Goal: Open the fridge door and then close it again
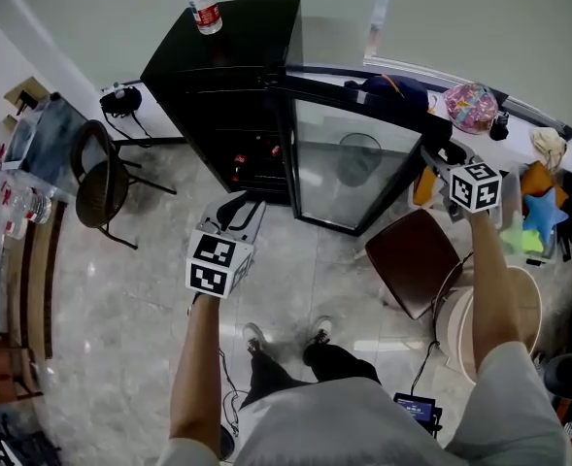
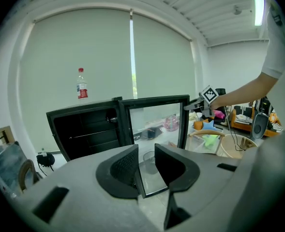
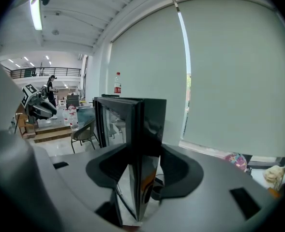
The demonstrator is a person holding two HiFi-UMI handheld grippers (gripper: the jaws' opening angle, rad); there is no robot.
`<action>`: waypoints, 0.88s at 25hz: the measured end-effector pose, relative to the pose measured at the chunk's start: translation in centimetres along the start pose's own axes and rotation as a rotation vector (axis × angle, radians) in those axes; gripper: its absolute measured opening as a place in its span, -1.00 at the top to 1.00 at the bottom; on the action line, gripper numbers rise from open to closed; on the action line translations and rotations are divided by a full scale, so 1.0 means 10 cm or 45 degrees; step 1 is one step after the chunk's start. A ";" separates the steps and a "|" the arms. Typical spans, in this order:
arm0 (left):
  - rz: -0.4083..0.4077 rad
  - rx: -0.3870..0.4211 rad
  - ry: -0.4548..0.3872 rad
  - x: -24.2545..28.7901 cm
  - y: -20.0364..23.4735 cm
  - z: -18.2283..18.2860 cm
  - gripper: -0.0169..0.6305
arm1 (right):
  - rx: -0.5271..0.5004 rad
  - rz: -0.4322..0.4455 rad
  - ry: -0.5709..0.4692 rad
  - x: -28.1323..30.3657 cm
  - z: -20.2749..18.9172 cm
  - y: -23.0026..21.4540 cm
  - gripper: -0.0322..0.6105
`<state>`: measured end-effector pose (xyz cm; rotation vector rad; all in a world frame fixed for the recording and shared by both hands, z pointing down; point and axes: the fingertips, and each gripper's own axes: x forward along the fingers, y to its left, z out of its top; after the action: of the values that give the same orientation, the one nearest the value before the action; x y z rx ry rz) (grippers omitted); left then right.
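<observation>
The black mini fridge [image 1: 222,76] stands against the wall with its glass door [image 1: 349,168] swung wide open. My right gripper [image 1: 436,153] is at the door's free edge. In the right gripper view the door edge [image 3: 144,129] fills the gap between the jaws of that gripper [image 3: 144,166], and both pads lie against it. My left gripper [image 1: 242,207] hangs in front of the fridge, away from it. Its jaws [image 2: 146,161] stand a little apart with nothing between them. From that side the fridge [image 2: 84,129] and the open door [image 2: 157,124] show beyond.
A water bottle [image 1: 203,8] stands on top of the fridge. A black chair [image 1: 101,178] is at the left. A brown seat [image 1: 417,260] and a white tub [image 1: 519,309] sit under my right arm. Toys and bags [image 1: 470,105] crowd the windowsill.
</observation>
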<state>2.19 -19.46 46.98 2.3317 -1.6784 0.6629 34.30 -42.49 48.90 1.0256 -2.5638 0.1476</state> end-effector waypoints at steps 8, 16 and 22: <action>-0.022 -0.027 -0.031 -0.17 0.18 -0.10 0.66 | 0.050 -0.095 0.003 -0.20 -0.06 0.27 0.28; -0.028 -0.059 -0.065 -0.38 0.46 -0.21 0.66 | 0.083 -0.167 0.013 -0.47 -0.15 0.71 0.28; -0.061 -0.058 -0.087 -0.51 0.53 -0.25 0.66 | 0.105 -0.214 0.040 -0.62 -0.20 1.04 0.27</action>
<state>-4.73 -15.90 46.24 2.3802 -1.6414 0.5367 31.87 -30.46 48.81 1.2530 -2.4482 0.2239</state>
